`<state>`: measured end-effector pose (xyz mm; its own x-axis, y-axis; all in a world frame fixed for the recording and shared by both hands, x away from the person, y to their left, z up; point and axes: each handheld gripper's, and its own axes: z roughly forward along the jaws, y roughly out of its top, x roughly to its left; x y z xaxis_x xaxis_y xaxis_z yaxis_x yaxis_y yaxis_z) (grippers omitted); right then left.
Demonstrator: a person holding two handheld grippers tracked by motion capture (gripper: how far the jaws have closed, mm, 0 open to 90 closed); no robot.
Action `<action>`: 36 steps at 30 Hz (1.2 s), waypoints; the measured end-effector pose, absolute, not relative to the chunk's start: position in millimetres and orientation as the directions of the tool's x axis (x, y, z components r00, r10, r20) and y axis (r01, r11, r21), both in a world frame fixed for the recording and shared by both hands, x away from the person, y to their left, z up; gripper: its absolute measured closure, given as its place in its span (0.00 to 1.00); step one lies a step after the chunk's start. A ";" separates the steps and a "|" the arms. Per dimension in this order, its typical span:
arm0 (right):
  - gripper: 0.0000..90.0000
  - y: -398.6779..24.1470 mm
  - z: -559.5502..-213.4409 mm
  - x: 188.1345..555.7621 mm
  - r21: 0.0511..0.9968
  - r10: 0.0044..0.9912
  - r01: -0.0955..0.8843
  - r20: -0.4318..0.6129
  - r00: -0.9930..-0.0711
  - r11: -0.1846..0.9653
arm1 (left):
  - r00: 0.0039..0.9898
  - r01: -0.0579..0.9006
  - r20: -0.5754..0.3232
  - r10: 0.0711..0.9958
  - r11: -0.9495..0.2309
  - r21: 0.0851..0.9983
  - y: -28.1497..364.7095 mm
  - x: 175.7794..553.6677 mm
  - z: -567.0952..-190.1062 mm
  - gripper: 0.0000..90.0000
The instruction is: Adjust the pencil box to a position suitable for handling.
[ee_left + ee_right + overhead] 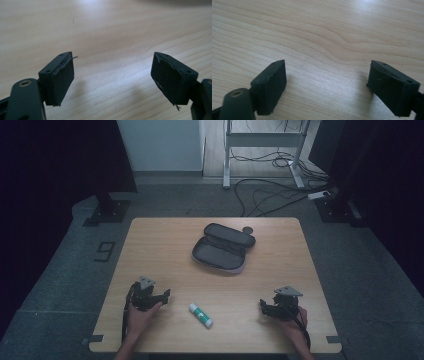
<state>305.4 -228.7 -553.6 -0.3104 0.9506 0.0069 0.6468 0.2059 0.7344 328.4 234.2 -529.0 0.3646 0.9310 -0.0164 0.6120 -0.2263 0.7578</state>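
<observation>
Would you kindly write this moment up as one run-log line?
left gripper: open, empty | right gripper: open, empty | glue stick: lying between them | pencil case: open, mid-table

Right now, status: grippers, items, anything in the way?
Left gripper open, empty; right gripper open, empty. Glue stick lies between them; open pencil case beyond. Nothing in the way.

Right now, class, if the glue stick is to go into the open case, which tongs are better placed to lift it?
Probably the left tongs. They sit open, nearer the glue stick, tips pointing toward it. The right tongs, also open, lie farther off. The pencil case lies beyond, about midway between both.
</observation>
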 end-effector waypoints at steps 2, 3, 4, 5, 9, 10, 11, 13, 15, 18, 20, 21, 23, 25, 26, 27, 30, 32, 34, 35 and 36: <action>0.18 -226.9 -552.9 304.7 0.740 0.949 0.637 -0.006 -0.316 0.217 | 0.371 0.594 -0.012 0.929 -0.228 0.771 232.4 325.6 -524.9 0.21; 0.19 -224.6 -551.1 304.0 0.749 0.948 0.627 -0.005 -0.319 0.215 | 0.377 0.591 -0.011 0.926 -0.231 0.773 231.9 325.1 -524.1 0.21; 0.19 -223.7 -550.3 303.7 0.752 0.947 0.624 -0.004 -0.320 0.214 | 0.383 0.593 -0.017 0.924 -0.232 0.771 230.4 324.9 -523.7 0.21; 0.19 -223.7 -550.3 303.7 0.752 0.947 0.624 -0.004 -0.320 0.214 | 0.383 0.593 -0.017 0.924 -0.232 0.771 230.4 324.9 -523.7 0.21; 0.20 -219.7 -545.7 302.0 0.770 0.946 0.604 0.005 -0.325 0.204 | 0.381 0.591 -0.019 0.924 -0.228 0.774 227.7 324.1 -523.1 0.24; 0.20 -218.8 -543.1 301.6 0.778 0.945 0.598 0.019 -0.327 0.191 | 0.381 0.588 -0.026 0.924 -0.221 0.778 226.9 324.3 -522.1 0.24; 0.20 -218.8 -543.1 301.6 0.778 0.945 0.598 0.019 -0.327 0.191 | 0.381 0.588 -0.026 0.924 -0.221 0.778 226.9 324.3 -522.1 0.24; 0.20 -219.0 -541.4 302.0 0.784 0.945 0.594 0.030 -0.326 0.180 | 0.383 0.587 -0.038 0.923 -0.211 0.782 226.2 324.7 -519.8 0.25; 0.21 -219.7 -539.8 303.2 0.788 0.945 0.593 0.046 -0.323 0.164 | 0.388 0.587 -0.052 0.920 -0.203 0.784 224.4 326.2 -517.0 0.27; 0.21 -220.2 -538.1 304.6 0.791 0.946 0.593 0.059 -0.320 0.151 | 0.395 0.590 -0.061 0.917 -0.202 0.782 221.4 329.5 -514.5 0.28; 0.22 -220.1 -537.8 305.0 0.792 0.945 0.592 0.060 -0.320 0.150 | 0.392 0.594 -0.064 0.918 -0.199 0.780 220.5 331.5 -513.2 0.29; 0.22 -219.8 -537.1 305.7 0.793 0.945 0.591 0.060 -0.322 0.151 | 0.390 0.598 -0.070 0.918 -0.195 0.777 220.3 333.2 -512.0 0.29; 0.23 -218.5 -536.1 306.3 0.793 0.944 0.590 0.060 -0.324 0.152 | 0.385 0.599 -0.080 0.920 -0.183 0.779 219.8 336.3 -510.6 0.29; 0.24 -216.8 -534.4 307.2 0.796 0.941 0.584 0.059 -0.332 0.156 | 0.372 0.604 -0.094 0.923 -0.164 0.780 218.6 341.8 -508.7 0.30; 0.24 -216.8 -534.4 307.2 0.796 0.941 0.584 0.059 -0.332 0.156 | 0.372 0.604 -0.094 0.923 -0.164 0.780 218.6 341.8 -508.7 0.30; 0.24 -216.8 -533.6 307.5 0.797 0.940 0.583 0.060 -0.335 0.157 | 0.367 0.602 -0.094 0.926 -0.159 0.782 217.3 346.4 -507.0 0.30; 0.25 -217.2 -533.2 307.4 0.798 0.939 0.584 0.067 -0.337 0.152 | 0.359 0.599 -0.104 0.927 -0.143 0.788 214.3 352.1 -503.4 0.30; 0.25 -218.8 -533.3 307.3 0.798 0.938 0.583 0.070 -0.339 0.151 | 0.361 0.594 -0.108 0.926 -0.139 0.793 209.0 359.7 -497.6 0.31; 0.25 -219.2 -533.3 307.3 0.798 0.938 0.584 0.072 -0.339 0.150 | 0.364 0.595 -0.106 0.925 -0.143 0.791 205.5 363.7 -495.0 0.31; 0.26 -220.4 -533.3 307.4 0.798 0.938 0.584 0.075 -0.340 0.148 | 0.371 0.592 -0.104 0.923 -0.148 0.792 200.6 368.9 -491.5 0.31; 0.26 -220.4 -533.3 307.4 0.798 0.938 0.584 0.075 -0.340 0.148 | 0.371 0.592 -0.104 0.923 -0.148 0.792 200.6 368.9 -491.5 0.31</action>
<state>307.4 -220.4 -533.3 -0.3398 0.9375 0.0747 0.5839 0.1480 0.7982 368.9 200.6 -491.5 0.3710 0.9227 -0.1044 0.5919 -0.1483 0.7922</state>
